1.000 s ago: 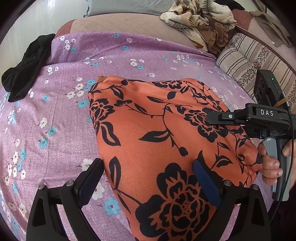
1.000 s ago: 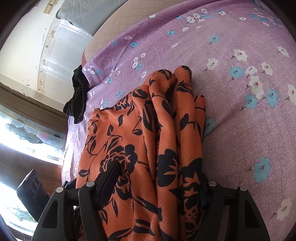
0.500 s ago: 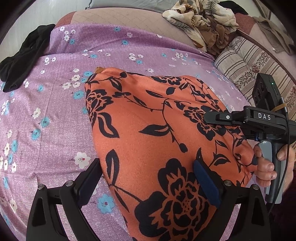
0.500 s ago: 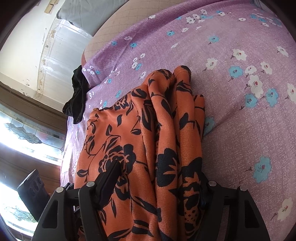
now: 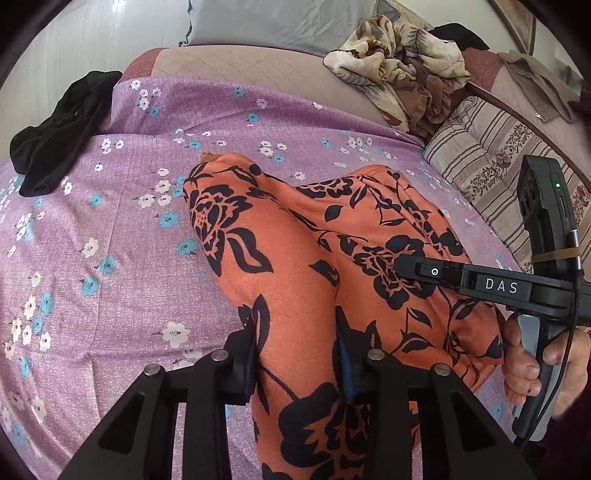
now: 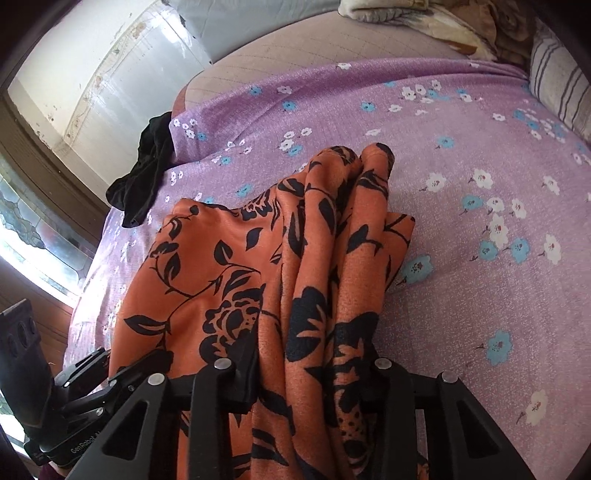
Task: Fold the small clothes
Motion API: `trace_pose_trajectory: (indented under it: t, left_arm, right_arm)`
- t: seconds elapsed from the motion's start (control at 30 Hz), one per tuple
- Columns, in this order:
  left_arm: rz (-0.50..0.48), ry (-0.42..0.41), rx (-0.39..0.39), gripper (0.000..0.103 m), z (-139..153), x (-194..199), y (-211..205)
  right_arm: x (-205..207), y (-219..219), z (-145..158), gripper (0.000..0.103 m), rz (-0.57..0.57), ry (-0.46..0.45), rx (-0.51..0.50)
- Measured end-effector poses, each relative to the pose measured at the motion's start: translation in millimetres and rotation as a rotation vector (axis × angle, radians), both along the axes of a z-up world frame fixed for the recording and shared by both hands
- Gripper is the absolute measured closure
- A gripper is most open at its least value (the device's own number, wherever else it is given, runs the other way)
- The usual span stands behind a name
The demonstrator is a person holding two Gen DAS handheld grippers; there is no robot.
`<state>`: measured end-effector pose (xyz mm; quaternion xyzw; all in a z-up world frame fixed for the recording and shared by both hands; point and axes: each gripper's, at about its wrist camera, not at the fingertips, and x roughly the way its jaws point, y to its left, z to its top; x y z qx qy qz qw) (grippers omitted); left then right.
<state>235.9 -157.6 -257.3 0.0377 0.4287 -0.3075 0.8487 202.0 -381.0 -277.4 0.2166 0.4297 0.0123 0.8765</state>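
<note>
Orange floral garment (image 5: 306, 280) lies on the bed centre, near edge bunched and lifted, far end at 12 o'clock resting on the purple floral bedsheet (image 5: 110, 258). Left gripper (image 5: 295, 354) is pinched onto a ridge of the fabric; right gripper (image 6: 314, 373) is clamped on a thick gathered bundle of pleats. Judgement: mid-fold, both near corners held, cloth not yet laid over or flattened, so most of the fold is left. Black garment (image 5: 55, 136) sits at 10 o'clock off the sheet edge. Crumpled beige printed clothes (image 5: 402, 70) at 1 o'clock, striped cushion (image 5: 491, 158) at 2 o'clock, grey pillow (image 5: 266, 22) at 12. Window with patterned glass (image 6: 22, 229) at 9 o'clock in the right view.
</note>
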Motion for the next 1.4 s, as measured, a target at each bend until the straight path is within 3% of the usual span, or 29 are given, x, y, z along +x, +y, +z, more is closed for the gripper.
trace_pose_trajectory:
  t: [0.17, 0.43, 0.67, 0.9, 0.97, 1.03, 1.1, 1.13, 1.27, 1.4]
  left_arm:
    - [0.024, -0.047, -0.020, 0.067, 25, -10, 12]
    - [0.039, -0.164, 0.027, 0.067, 63, -47, 37]
    - [0.093, -0.180, 0.033, 0.067, 75, -71, 69]
    - [0.146, -0.145, 0.083, 0.067, 56, -110, 101]
    - [0.146, -0.106, 0.097, 0.067, 42, -115, 106]
    - [0.133, -0.081, 0.162, 0.064, 18, -115, 101]
    - [0.159, -0.082, 0.265, 0.056, -6, -113, 96]
    - [0.161, -0.116, 0.271, 0.053, -6, -117, 95]
    - [0.147, -0.185, 0.316, 0.044, 1, -127, 94]
    - [0.177, -0.161, 0.274, 0.044, 14, -135, 105]
  right_arm:
    - [-15, 9, 19, 0.066, -0.014, -0.064, -0.034]
    - [-41, 35, 47, 0.066, 0.000, -0.160, 0.002]
    - [-66, 67, 54, 0.066, 0.025, -0.192, 0.046]
    - [-91, 97, 31, 0.066, 0.069, -0.129, 0.119]
    - [-99, 106, 22, 0.066, 0.078, -0.105, 0.118]
    - [-105, 109, 8, 0.066, 0.055, -0.066, 0.132]
    - [-102, 108, -18, 0.058, 0.013, 0.013, 0.146]
    - [-101, 107, -28, 0.046, -0.007, 0.031, 0.141]
    - [-116, 105, -17, 0.043, -0.036, 0.001, 0.112]
    - [-148, 107, 1, 0.043, -0.044, -0.054, 0.014]
